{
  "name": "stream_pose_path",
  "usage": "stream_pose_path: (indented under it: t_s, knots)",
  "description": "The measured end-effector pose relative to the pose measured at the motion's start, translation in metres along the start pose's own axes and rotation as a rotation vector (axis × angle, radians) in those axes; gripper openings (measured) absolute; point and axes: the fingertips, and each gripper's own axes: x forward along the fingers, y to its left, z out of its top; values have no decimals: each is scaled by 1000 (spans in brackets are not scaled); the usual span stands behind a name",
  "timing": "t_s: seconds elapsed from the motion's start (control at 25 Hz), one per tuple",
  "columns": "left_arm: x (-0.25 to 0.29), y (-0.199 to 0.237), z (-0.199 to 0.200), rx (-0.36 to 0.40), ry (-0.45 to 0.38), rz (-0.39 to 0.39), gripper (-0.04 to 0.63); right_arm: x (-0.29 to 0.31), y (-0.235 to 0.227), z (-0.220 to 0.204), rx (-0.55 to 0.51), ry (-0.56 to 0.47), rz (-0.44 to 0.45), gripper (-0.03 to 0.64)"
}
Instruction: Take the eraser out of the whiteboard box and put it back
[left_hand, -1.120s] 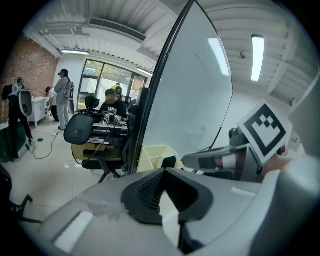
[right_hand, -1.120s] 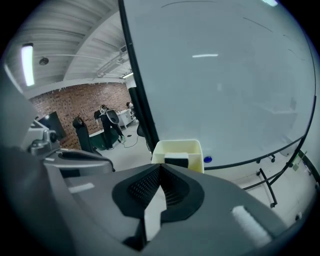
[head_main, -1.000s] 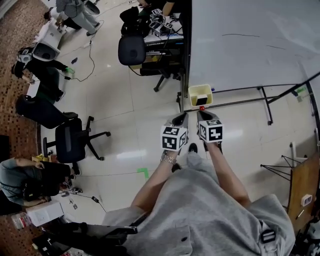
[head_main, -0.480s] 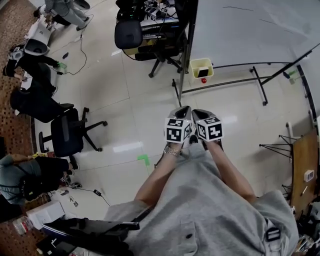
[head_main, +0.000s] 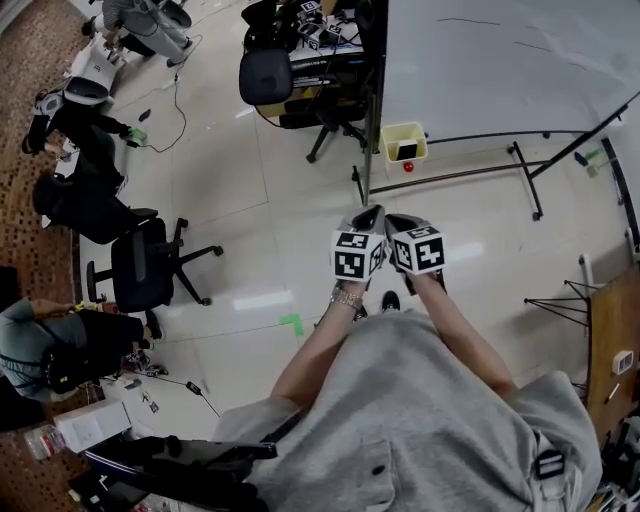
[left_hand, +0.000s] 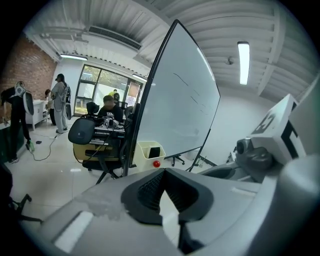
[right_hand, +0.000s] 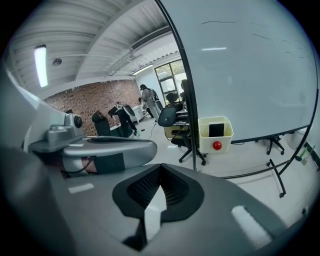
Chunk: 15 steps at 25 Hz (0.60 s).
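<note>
The pale yellow whiteboard box (head_main: 404, 143) hangs at the lower left corner of the whiteboard (head_main: 500, 70), with the black eraser (head_main: 407, 151) standing inside it and a red knob (head_main: 408, 166) just below. Both grippers hover side by side over the floor, some way short of the box. My left gripper (head_main: 366, 221) is shut with nothing in it, and so is my right gripper (head_main: 401, 224). In the right gripper view the box (right_hand: 215, 134), eraser (right_hand: 216, 130) and knob (right_hand: 217, 145) lie ahead, beyond the shut gripper (right_hand: 159, 184). In the left gripper view the box (left_hand: 148, 152) is also ahead of the shut gripper (left_hand: 165, 187).
The whiteboard's stand legs (head_main: 525, 180) spread over the floor beside the box. A black office chair (head_main: 265, 77) and a cluttered desk (head_main: 320, 40) stand left of the board. Another chair (head_main: 145, 270) and several people (head_main: 60, 340) are at the far left.
Both grippers have drawn back from the whiteboard box, which now lies farther from them. Their jaws stayed shut throughout.
</note>
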Motion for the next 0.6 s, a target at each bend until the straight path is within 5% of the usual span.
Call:
stream_pose_path:
  t_s: [0.6]
  knots:
    - [15, -16, 3, 44, 23, -28, 3, -8, -24, 8, 59, -51, -12, 3]
